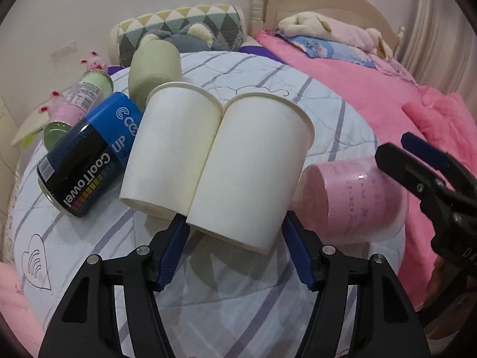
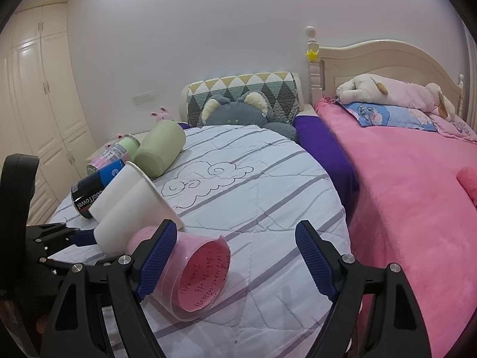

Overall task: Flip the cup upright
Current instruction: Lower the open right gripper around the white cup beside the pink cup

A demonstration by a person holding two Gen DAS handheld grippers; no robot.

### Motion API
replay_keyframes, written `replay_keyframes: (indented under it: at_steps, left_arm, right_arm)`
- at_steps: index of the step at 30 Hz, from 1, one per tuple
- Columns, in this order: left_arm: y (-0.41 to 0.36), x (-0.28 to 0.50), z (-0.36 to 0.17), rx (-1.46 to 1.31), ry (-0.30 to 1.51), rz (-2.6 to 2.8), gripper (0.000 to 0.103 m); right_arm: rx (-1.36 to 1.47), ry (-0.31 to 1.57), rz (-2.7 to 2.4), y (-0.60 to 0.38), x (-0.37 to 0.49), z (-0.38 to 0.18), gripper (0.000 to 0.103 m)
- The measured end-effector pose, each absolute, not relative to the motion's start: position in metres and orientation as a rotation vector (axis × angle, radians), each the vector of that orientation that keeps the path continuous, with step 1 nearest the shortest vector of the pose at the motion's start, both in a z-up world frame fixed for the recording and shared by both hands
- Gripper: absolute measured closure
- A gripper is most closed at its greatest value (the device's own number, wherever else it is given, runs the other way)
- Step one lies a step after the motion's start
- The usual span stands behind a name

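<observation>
Two white paper cups lie side by side on the striped quilt. My left gripper [image 1: 235, 229] has its jaws around the base of the nearer white cup [image 1: 253, 167]; the pads stand close to the cup's sides, contact unclear. The second white cup [image 1: 173, 146] touches it on the left. A clear cup with pink paper inside [image 1: 354, 200] lies on its side to the right. In the right wrist view this pink cup [image 2: 196, 274] lies beside my open right gripper [image 2: 235, 256], its mouth facing the camera, by the left finger [image 2: 158, 253]. The white cups [image 2: 134, 205] lie behind.
A blue-black CoolTowel can [image 1: 89, 161], a green cylinder [image 1: 152, 68] and a pale green-pink can [image 1: 80, 95] lie at the left. The quilt [image 2: 253, 185] covers a rounded mattress. A pink blanket [image 2: 402, 194], pillows and plush toys are at the back and right.
</observation>
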State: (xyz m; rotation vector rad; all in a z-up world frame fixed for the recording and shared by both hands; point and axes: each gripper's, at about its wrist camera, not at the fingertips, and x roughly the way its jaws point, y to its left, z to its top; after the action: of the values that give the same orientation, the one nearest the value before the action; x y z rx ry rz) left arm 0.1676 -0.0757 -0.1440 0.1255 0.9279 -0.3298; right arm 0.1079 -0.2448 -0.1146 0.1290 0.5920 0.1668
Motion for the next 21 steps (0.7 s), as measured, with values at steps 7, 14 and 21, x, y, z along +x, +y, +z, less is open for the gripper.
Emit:
replay_keyframes:
  at_steps: [7, 14, 21]
  left_arm:
    - [-0.078, 0.158, -0.142, 0.129, 0.925, -0.32, 0.04]
    - [-0.075, 0.144, -0.141, 0.118, 0.926, -0.305, 0.04]
    - [-0.075, 0.152, -0.146, 0.077, 0.923, -0.333, 0.04]
  right_arm:
    - [0.13, 0.594, 0.168, -0.248, 0.112, -0.116, 0.02]
    - [0.125, 0.601, 0.177, -0.245, 0.115, -0.119, 0.02]
    - [0.115, 0.594, 0.169, -0.245, 0.116, -0.12, 0.02]
